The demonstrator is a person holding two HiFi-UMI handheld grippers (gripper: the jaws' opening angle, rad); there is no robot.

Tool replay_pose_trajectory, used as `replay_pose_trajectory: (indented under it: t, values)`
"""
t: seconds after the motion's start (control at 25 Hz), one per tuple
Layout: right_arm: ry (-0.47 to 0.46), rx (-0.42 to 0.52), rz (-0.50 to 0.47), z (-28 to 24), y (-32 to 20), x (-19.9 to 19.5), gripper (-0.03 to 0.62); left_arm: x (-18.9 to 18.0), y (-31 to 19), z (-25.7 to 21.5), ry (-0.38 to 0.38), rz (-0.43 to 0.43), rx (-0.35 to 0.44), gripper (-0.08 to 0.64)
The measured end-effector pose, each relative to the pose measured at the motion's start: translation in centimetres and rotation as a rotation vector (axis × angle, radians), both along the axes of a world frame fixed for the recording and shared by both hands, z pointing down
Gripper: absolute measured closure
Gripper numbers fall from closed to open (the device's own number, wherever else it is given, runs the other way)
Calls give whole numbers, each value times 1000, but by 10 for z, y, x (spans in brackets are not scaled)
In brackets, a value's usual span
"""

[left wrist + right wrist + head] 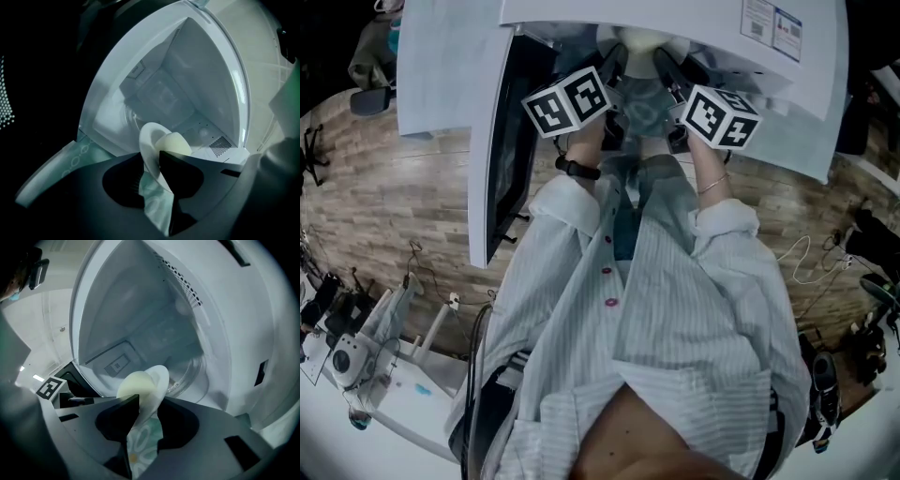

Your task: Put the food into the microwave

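Observation:
A pale round bun (174, 143) lies on a white plate (149, 140) at the mouth of the open white microwave (178, 84). The plate's rim runs between the jaws of my left gripper (151, 164), resting against the right jaw, and a gap shows beside it. From the other side my right gripper (147, 404) has the plate (161, 378) and bun (133, 384) between its jaws, also with a gap. The glass turntable (187, 376) lies just beyond. In the head view both grippers (614, 64) (670, 67) reach into the microwave (675, 14), with the bun (642, 39) between them.
The microwave door (502, 141) hangs open to the left of my left hand. A pale green patterned cloth (70, 159) lies under the plate at the front of the opening. Cables and gear (347, 356) lie on the wooden floor (394, 206) at the lower left.

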State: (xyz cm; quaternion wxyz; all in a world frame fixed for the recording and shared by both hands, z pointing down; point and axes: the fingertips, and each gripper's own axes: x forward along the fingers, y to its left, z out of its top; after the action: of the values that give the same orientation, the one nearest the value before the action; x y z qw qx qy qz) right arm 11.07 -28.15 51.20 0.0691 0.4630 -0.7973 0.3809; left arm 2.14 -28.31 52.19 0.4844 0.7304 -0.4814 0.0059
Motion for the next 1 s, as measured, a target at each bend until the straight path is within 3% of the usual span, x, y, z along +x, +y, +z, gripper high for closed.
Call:
replay_pose_trajectory:
  t: [0.64, 1.0]
  values:
    - [112, 43, 10, 6, -22, 2, 439, 0, -21, 5, -37, -3, 14, 454]
    - [176, 61, 5, 9, -29, 2, 414, -2, -26, 8, -98, 2, 6, 443]
